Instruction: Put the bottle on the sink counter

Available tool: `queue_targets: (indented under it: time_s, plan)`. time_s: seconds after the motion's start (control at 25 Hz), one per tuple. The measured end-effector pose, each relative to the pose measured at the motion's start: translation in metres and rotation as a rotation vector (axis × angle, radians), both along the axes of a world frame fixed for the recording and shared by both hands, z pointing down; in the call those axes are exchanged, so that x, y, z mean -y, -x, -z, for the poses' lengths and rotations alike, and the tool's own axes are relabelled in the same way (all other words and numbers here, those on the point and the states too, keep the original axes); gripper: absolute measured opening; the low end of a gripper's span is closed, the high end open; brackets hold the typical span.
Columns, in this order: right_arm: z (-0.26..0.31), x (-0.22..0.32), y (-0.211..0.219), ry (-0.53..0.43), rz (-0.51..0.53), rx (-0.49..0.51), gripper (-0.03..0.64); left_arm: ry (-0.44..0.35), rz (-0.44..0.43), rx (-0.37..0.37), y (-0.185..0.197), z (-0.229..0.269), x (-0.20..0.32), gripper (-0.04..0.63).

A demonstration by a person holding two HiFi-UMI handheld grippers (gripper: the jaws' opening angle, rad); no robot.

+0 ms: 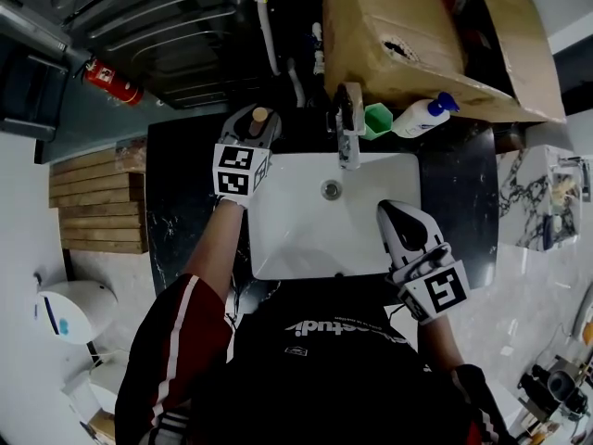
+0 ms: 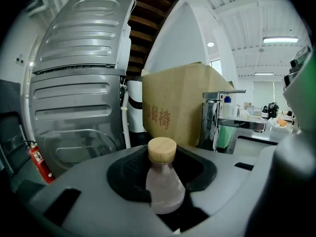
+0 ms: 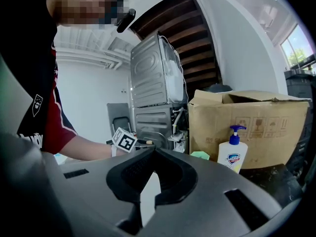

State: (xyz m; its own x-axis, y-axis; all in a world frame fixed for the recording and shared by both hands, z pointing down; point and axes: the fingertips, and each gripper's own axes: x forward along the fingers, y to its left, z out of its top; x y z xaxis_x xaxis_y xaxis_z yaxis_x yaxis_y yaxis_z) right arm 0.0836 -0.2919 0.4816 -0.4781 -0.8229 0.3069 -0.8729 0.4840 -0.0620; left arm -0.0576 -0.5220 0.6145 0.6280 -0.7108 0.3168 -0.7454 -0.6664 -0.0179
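Observation:
A small pale bottle (image 2: 164,186) with a round wooden cap sits between the jaws of my left gripper (image 2: 162,162), which is shut on it. In the head view that gripper (image 1: 258,121) hovers over the black sink counter (image 1: 181,188) at the back left corner of the white sink (image 1: 287,239), and the bottle's cap (image 1: 260,115) shows at its tip. My right gripper (image 1: 400,214) hangs over the sink's right rim. Its jaws meet at the tips and hold nothing (image 3: 155,152).
A chrome faucet (image 1: 346,130) stands behind the sink, with a green cup (image 1: 376,120) and a white pump bottle (image 1: 422,117) to its right. A large cardboard box (image 1: 408,26) lies behind them. A red fire extinguisher (image 1: 111,82) and wooden slats (image 1: 93,202) are at the left.

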Motion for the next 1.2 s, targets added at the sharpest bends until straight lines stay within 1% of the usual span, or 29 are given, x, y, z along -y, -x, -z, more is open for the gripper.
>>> queue_targets:
  time_s: [0.08, 0.2, 0.24, 0.4, 0.56, 0.72, 0.84, 0.96, 1.08, 1.2]
  plan:
    - [0.002, -0.003, -0.002, -0.001, -0.005, -0.002, 0.037, 0.003, -0.004, 0.003, 0.001, 0.000, -0.001, 0.139]
    - [0.010, -0.006, -0.006, -0.013, -0.012, -0.007, 0.038, -0.005, -0.005, 0.011, 0.003, 0.006, -0.003, 0.171]
    - [0.013, -0.007, -0.007, -0.021, -0.012, -0.010, 0.038, -0.013, -0.006, 0.011, 0.003, 0.009, -0.004, 0.181]
    - [0.025, -0.013, -0.012, -0.054, -0.008, -0.022, 0.038, -0.059, 0.014, 0.002, 0.011, 0.031, -0.014, 0.187]
    - [0.043, -0.025, -0.017, -0.094, -0.022, -0.004, 0.038, -0.097, 0.050, -0.031, 0.026, 0.063, -0.038, 0.186]
    - [0.060, -0.043, -0.021, -0.122, -0.014, 0.017, 0.038, -0.117, 0.092, -0.066, 0.043, 0.089, -0.069, 0.183]
    - [0.072, -0.057, -0.029, -0.150, 0.006, 0.034, 0.038, -0.143, 0.121, -0.072, 0.051, 0.109, -0.099, 0.144]
    - [0.084, -0.074, -0.038, -0.178, 0.028, 0.050, 0.038, -0.172, 0.133, -0.084, 0.046, 0.133, -0.133, 0.110]
    - [0.095, -0.099, -0.049, -0.204, 0.059, 0.063, 0.038, -0.209, 0.127, -0.093, 0.032, 0.157, -0.178, 0.070]
    - [0.107, -0.123, -0.066, -0.234, 0.076, 0.068, 0.038, -0.249, 0.106, -0.103, 0.008, 0.182, -0.223, 0.043]
